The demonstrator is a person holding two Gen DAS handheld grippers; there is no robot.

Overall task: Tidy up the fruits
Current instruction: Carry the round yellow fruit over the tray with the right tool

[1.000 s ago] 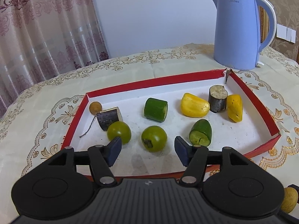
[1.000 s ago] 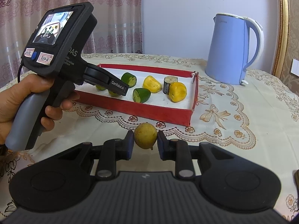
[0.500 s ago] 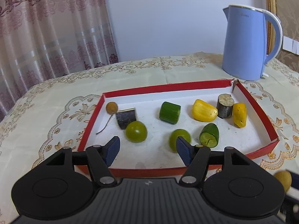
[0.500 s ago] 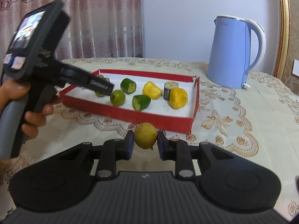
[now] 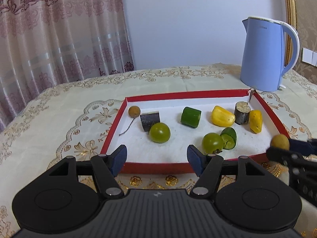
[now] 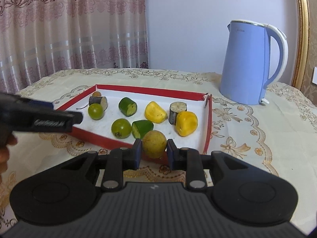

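A red-rimmed tray [image 5: 154,166] [image 6: 208,119] holds two green round fruits [image 5: 159,132] [image 5: 212,143], two green cucumber pieces [image 5: 191,117], two yellow pieces [image 5: 221,116], two dark cut pieces [image 5: 149,121] and a small brown fruit [image 5: 134,111]. My right gripper [image 6: 154,153] is shut on a round yellow-brown fruit [image 6: 154,144] [image 5: 279,142], held above the tray's near rim. My left gripper [image 5: 156,159] is open and empty, just in front of the tray's near edge.
A blue electric kettle [image 5: 263,55] [image 6: 249,63] stands behind the tray's far right corner. The table has an embroidered cream cloth [image 5: 59,119]. Curtains hang at the back left. The left gripper's body [image 6: 39,119] crosses the right wrist view's left side.
My right gripper has carried the yellow-brown fruit forward to the tray's near rim. My left gripper has pulled back and away from the fruits, staying open.
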